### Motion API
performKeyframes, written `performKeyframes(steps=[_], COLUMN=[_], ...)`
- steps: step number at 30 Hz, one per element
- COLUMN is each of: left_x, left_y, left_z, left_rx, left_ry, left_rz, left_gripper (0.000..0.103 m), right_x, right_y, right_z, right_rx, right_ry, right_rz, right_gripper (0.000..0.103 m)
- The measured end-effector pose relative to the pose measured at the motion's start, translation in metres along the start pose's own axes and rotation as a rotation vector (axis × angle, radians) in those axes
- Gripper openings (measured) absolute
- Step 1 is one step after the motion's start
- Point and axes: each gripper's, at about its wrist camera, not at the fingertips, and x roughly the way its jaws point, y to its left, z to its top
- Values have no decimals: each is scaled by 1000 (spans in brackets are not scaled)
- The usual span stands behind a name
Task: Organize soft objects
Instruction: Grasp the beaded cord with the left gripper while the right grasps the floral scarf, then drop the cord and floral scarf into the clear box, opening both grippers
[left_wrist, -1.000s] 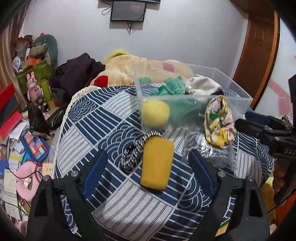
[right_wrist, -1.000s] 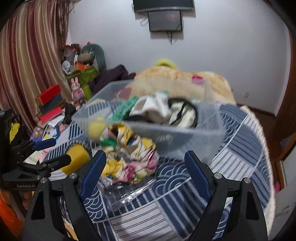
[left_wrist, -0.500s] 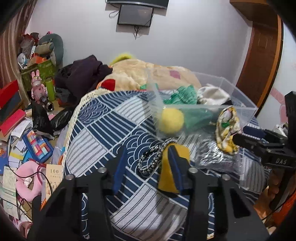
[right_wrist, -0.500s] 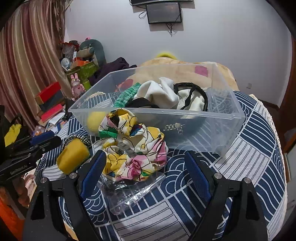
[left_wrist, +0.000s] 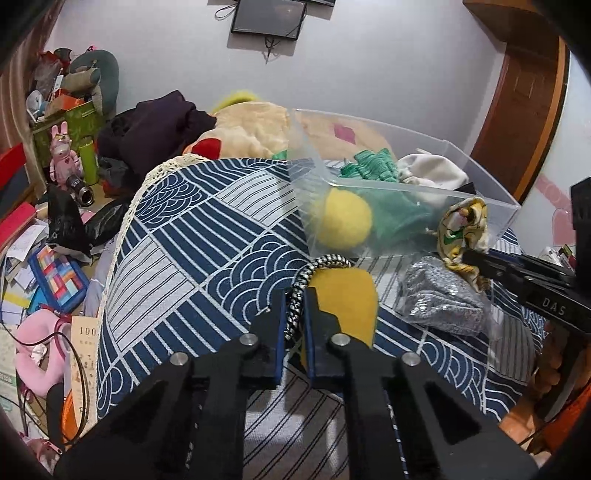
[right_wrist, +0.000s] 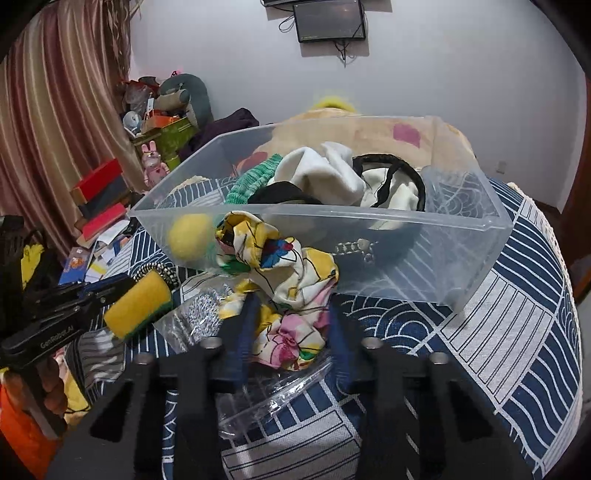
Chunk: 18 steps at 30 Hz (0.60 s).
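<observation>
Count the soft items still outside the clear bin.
4: braided cord clamped in the left gripper, yellow sponge beside it, silver scrubber in its clear bag, floral scrunchie in the right gripper against the bin. Others may be hidden.

The left gripper (left_wrist: 295, 317) is seen with its blue-padded jaws drawn nearly together, a black-and-white braided cord (left_wrist: 295, 306) being pinched between them and a yellow sponge (left_wrist: 345, 302) lying against the outer side of the right-hand jaw. The right gripper (right_wrist: 291, 332) is held with its jaws partly closed around a floral fabric scrunchie (right_wrist: 288, 280). Fingers (right_wrist: 51, 391) of the person's left hand are visible wrapped around the left gripper's handle.
</observation>
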Motion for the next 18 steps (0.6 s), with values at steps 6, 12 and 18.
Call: performKeyframes(steps=[6,12,18], left_x=[-10,-35,-61], left_y=[-3,-11,-24], left_z=[2,10,22], left_rx=[6,26,52], left_ry=[-23,-89,-158], left_rz=[22,22,12], left_gripper=[6,5,5], right_x=[-20,-42,-63], right_y=[-8,-16,-20], right_z=[-1,-1,2], right_rx=[14,36,49], right_ry=[-58,-109,-166], right_rz=[-10,-11,-22], right_gripper=[11,11,11])
